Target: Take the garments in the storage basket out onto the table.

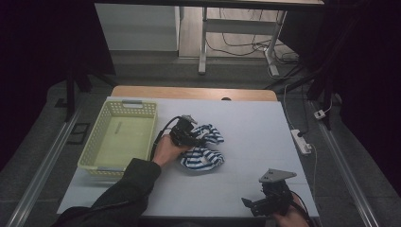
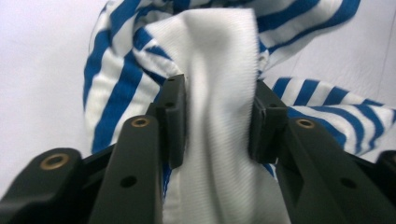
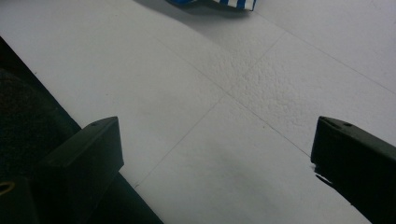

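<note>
Here, the left gripper (image 1: 194,137) sits at the centre of the white bench (image 1: 246,123), its jaws on either side of a white fold of the crumpled blue-and-white striped cloth (image 1: 204,151). In the left gripper view the pads (image 2: 173,116) touch that fold (image 2: 219,93) on both sides, so it is grasping the cloth. The pale yellow plastic basket (image 1: 120,137) stands at nine o'clock from the cloth, nearby. The right gripper (image 1: 257,204) rests at five o'clock, well apart from the cloth, jaws spread wide with bare bench between them, released.
</note>
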The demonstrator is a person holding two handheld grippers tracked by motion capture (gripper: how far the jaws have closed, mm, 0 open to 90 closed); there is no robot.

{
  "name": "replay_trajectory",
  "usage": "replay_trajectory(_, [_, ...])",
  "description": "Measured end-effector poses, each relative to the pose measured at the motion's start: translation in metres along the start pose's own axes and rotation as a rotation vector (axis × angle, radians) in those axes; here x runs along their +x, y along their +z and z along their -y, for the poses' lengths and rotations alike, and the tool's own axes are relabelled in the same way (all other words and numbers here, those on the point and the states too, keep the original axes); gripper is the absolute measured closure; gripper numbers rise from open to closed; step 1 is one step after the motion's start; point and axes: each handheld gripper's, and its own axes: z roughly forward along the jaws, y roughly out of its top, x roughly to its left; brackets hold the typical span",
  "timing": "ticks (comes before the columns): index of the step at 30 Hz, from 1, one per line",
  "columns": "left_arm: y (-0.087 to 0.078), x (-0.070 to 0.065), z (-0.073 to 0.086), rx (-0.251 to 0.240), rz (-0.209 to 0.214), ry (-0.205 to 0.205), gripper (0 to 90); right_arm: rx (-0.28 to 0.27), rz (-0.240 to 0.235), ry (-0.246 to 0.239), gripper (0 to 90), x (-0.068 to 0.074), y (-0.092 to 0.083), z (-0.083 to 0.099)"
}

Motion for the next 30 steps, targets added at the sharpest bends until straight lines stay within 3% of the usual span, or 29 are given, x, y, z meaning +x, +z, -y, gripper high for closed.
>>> replay_trajectory(9, [0.010, 0.002, 0.003, 0.016, 0.036, 0.015, 56.2, 0.005, 0.001, -0.006, 1.9, 0.001, 0.000, 0.000])
replay_trajectory(12, [0.010, 0.003, 0.001, 0.021, 0.063, 0.001, 49.4, 0.006, 0.002, -0.008, 1.9, 0.001, 0.000, 0.000])
replay_trajectory(15, [0.010, 0.001, -0.002, 0.014, 0.093, -0.017, 34.5, 0.010, 0.005, -0.009, 1.9, 0.001, 0.001, 0.000])
replay_trajectory(22, [0.009, -0.007, -0.009, 0.040, 0.050, 0.046, 12.7, 0.010, 0.002, -0.011, 1.9, 0.001, 0.001, 0.000])
replay_trajectory(28, [0.004, -0.006, -0.012, 0.014, 0.062, 0.034, 3.9, 0.012, 0.001, -0.015, 1.9, 0.002, 0.001, 0.000])
replay_trajectory(30, [0.001, -0.007, -0.013, 0.007, 0.044, 0.044, 0.5, 0.013, 0.001, -0.016, 1.9, 0.002, 0.001, 0.000])
